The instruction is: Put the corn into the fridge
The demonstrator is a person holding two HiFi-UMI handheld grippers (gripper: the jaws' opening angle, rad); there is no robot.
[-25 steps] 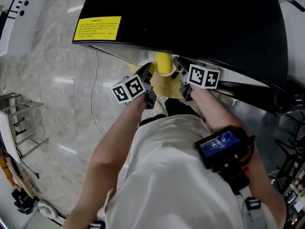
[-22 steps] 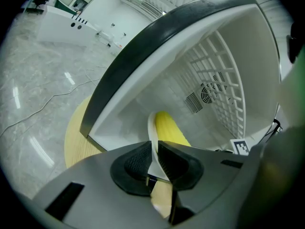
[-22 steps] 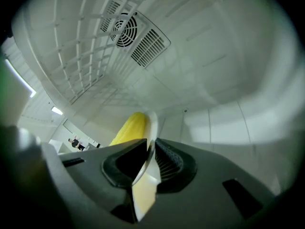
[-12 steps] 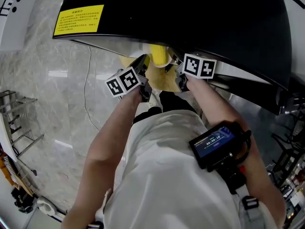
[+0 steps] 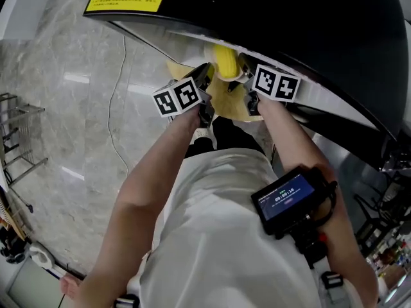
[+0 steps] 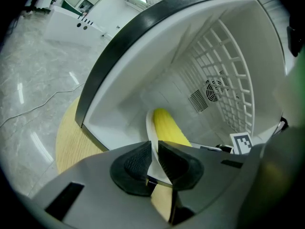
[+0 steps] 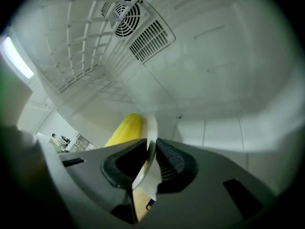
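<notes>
One plate [image 6: 148,125], pinched by left gripper [image 6: 155,149] and right gripper [image 7: 151,149]; corn [image 6: 169,128], fridge [image 7: 214,80], marble floor [image 5: 70,127].

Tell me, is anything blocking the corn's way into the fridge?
Nothing visible does. The corn rides on a white plate pinched by the left claw and right claw; the fridge compartment ahead looks bare.

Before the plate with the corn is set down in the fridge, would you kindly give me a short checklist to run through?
1. The left gripper is shut on the plate rim: ok.
2. The right gripper is shut on the plate's other side: ok.
3. The corn lies on the plate: ok.
4. The fridge is open, with nothing seen in the plate's path: ok.
5. The plate is held level: cannot tell.
6. There is room between the plate's underside and the fridge floor: cannot tell.
</notes>
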